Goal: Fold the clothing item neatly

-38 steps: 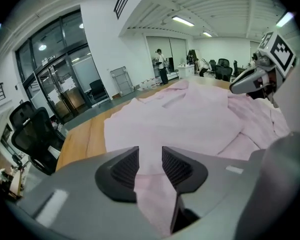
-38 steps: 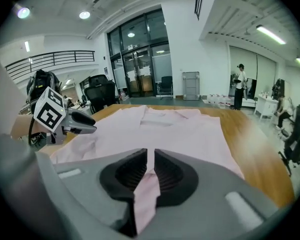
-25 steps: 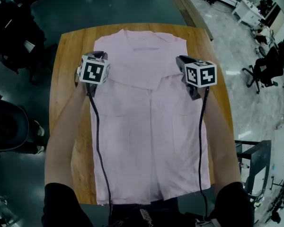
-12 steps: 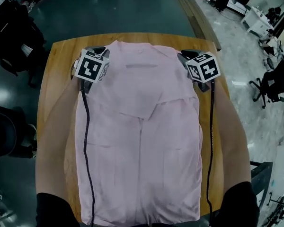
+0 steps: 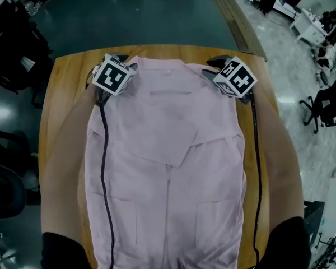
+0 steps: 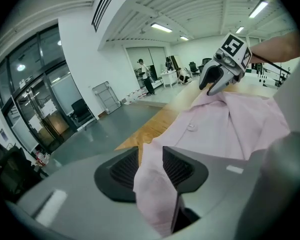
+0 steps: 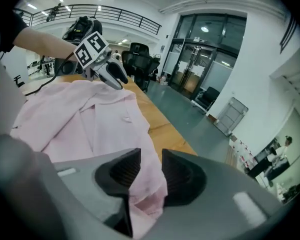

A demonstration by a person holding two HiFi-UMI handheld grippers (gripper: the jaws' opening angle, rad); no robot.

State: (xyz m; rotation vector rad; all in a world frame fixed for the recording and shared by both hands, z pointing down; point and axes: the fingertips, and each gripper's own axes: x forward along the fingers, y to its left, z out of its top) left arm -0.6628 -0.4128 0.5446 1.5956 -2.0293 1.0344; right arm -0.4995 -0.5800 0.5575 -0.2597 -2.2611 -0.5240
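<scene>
Shirt [image 5: 168, 167], soft pink, on wooden table [image 5: 64, 74]

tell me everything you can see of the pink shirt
The pink shirt is thin cloth, spread flat along the wooden table, collar end farthest from the person, with a placket down its middle and a folded flap across the chest. Its near end runs out of frame. Each far shoulder corner lies between jaws that have just been opening: the left gripper and the right gripper.

One shirt [image 5: 168, 167], one table [image 5: 67, 72], two tools [image 6: 150, 160] [image 7: 151, 168].
</scene>
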